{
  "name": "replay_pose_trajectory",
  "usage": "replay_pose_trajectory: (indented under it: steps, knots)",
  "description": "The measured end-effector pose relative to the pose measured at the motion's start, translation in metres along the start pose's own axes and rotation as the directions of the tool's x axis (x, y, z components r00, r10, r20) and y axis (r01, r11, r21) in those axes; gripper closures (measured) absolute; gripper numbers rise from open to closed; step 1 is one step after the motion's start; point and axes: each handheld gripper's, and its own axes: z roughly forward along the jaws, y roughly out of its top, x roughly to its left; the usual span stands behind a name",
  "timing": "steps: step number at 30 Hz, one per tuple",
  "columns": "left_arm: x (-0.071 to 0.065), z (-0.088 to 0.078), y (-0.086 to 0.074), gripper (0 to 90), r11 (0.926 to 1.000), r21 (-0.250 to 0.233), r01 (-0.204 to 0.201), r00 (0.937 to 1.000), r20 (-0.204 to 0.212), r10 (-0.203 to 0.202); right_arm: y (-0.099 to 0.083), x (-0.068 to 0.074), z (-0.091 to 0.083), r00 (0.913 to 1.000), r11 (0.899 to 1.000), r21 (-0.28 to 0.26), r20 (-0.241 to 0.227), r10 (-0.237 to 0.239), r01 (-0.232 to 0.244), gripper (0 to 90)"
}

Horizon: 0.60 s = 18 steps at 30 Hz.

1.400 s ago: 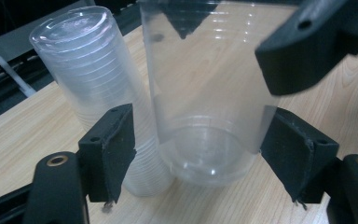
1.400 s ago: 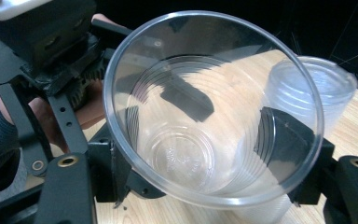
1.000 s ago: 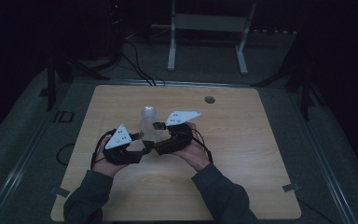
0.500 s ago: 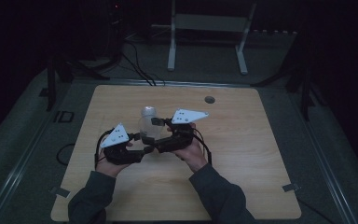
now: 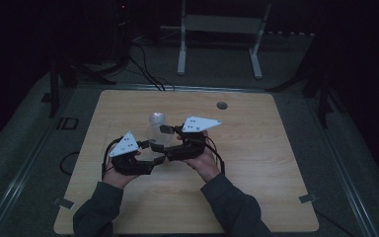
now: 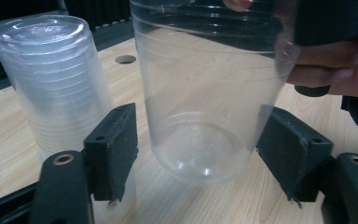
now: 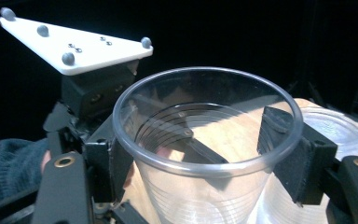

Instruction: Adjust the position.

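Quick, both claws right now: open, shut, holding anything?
Left claw: just opened, clear cup loose between its jaws.
Right claw: closing, gripping the cup's rim.

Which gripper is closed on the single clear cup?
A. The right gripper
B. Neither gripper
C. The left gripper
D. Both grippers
A. In the right gripper view the right gripper presses both sides of the cup just under its rim, while in the left gripper view the jaws of the left gripper, which have just been opening, stand apart from the cup on both sides.
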Motion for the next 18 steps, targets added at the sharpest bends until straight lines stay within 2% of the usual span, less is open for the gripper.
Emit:
replay_pose_trajectory:
  steps: [7, 18]
  knots:
    - [0.0004, -0.0032, 0.0012, 27.7, 0.9999, 0.007, -0.014, 0.9993, -0.035, 0.015, 0.0003, -0.0005, -0.0026, 0.9992, 1.000, 0.015, 0.031, -0.026, 0.026, 28.8]
    - [0.0022, -0.0087, 0.0005, 27.8, 1.0000, -0.001, -0.006, 0.9974, -0.072, 0.006, -0.0005, -0.0036, -0.0076, 0.9966, 0.999, 0.030, 0.071, -0.042, 0.040, 28.9]
